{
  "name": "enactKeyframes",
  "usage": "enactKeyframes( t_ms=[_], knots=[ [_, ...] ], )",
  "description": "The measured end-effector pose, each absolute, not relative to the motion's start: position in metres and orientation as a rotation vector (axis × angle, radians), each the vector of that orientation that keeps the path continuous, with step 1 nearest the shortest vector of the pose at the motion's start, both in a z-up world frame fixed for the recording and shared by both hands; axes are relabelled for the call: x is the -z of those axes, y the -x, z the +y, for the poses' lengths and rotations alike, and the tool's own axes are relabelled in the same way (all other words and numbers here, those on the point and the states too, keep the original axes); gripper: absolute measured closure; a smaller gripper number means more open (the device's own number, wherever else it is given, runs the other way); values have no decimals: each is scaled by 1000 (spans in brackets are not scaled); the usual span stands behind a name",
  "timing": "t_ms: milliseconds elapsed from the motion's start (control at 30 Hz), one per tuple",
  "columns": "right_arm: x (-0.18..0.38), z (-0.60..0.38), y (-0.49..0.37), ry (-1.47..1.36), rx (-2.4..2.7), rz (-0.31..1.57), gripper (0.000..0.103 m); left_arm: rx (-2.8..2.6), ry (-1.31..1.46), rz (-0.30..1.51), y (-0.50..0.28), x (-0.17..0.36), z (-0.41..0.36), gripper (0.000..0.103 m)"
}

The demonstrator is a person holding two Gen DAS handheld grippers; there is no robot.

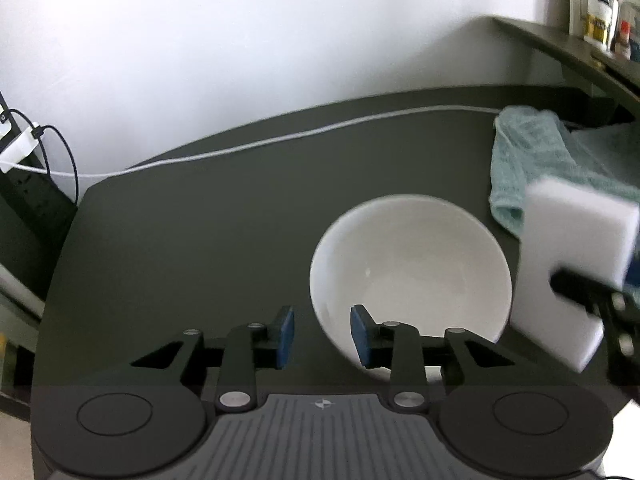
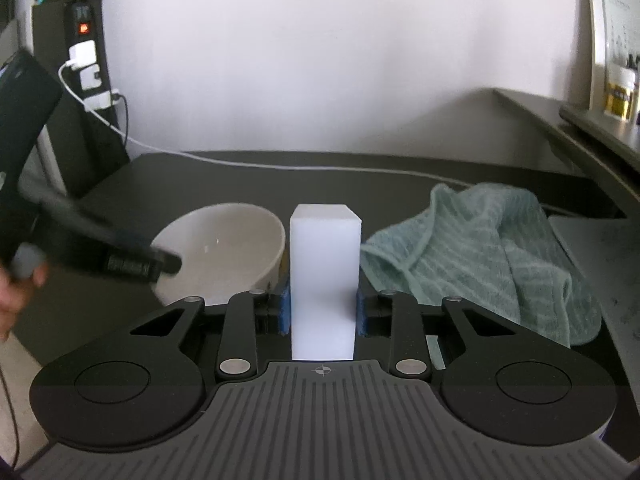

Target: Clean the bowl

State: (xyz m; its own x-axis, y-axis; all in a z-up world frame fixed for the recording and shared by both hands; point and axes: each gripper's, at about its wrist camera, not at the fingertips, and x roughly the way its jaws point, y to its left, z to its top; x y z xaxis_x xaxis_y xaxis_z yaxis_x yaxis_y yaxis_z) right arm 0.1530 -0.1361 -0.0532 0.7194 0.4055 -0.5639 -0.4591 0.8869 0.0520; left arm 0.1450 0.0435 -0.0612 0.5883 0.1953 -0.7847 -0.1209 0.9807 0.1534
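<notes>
A white bowl [image 1: 412, 268] [image 2: 224, 248] sits on the dark table, tilted toward my left side. My left gripper [image 1: 322, 336] is open, its blue pads straddling the bowl's near left rim without closing on it. In the right wrist view that left gripper [image 2: 172, 264] shows as a blurred black shape reaching over the bowl. My right gripper [image 2: 322, 308] is shut on a white sponge block [image 2: 322, 264] [image 1: 572, 264], held upright just right of the bowl. In the left wrist view the sponge hangs beside the bowl's right rim.
A teal towel [image 2: 480, 256] [image 1: 532, 164] lies crumpled to the right of the bowl. A white cable [image 1: 280, 138] runs across the back of the table to a power strip [image 2: 86, 64] at left. A shelf with jars [image 1: 604, 28] stands at right. A hand [image 2: 16, 292] shows at left.
</notes>
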Motion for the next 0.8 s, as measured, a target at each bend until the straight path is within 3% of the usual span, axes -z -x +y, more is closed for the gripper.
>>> enactKeyframes(
  t_ms=[100, 167, 633, 800],
  knots=[
    [56, -129, -161, 93, -469, 591, 72, -180, -88, 933, -143, 66, 46, 71],
    [56, -127, -162, 93, -477, 592, 73, -190, -110, 939, -147, 73, 45, 81],
    [56, -141, -119, 29, -598, 651, 73, -187, -166, 915, -169, 77, 43, 75],
    [49, -152, -146, -5, -505, 620, 73, -184, -130, 908, -158, 69, 46, 78]
  ],
)
